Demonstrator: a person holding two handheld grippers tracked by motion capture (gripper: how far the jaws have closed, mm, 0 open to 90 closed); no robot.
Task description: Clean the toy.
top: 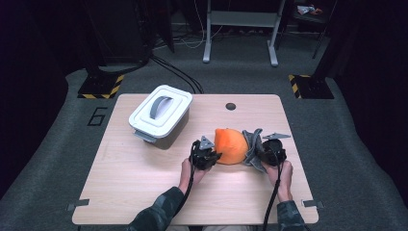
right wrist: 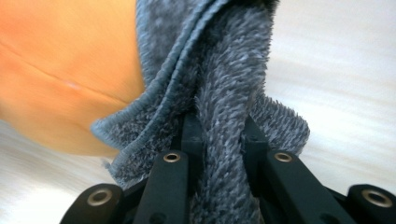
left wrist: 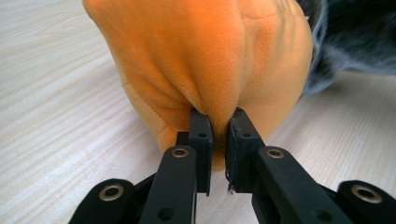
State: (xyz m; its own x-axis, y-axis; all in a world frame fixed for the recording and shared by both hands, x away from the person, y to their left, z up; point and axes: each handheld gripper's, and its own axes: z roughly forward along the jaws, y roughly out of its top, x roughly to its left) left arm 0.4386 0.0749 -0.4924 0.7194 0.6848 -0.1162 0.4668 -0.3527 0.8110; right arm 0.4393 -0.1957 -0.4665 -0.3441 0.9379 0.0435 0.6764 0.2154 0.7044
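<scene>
A pale wood-grain tabletop (top: 144,183) stands on grey carpet (top: 43,159) in a dim room with dark walls. Two black-and-yellow striped floor blocks sit beyond the tabletop's far corners, at 10 o'clock (top: 102,85) and 2 o'clock (top: 308,85). Black cables (top: 178,72) run across the carpet toward the far edge, and a light grey metal frame (top: 240,29) stands at 12 o'clock. A figure "6" (top: 97,116) is marked on the carpet beside the tabletop's left edge. A small dark round hole (top: 231,106) shows near the far edge of the tabletop.

A white lidded box (top: 160,116) with a grey handle on its lid sits at 10 o'clock from the tabletop's centre. Just right of centre lies an orange plush item (top: 231,146), its right side touching a grey fuzzy cloth (top: 253,144).

The left tool (top: 210,158) meets the orange plush from 9 o'clock; in the left gripper view its jaws stand narrow, pinching a fold of the orange fabric. The right tool (top: 262,151) is at 3 o'clock of the plush, jaws closed around a bunched fold of the grey cloth. Both hands enter from 6 o'clock in dark patterned sleeves (top: 159,216).
</scene>
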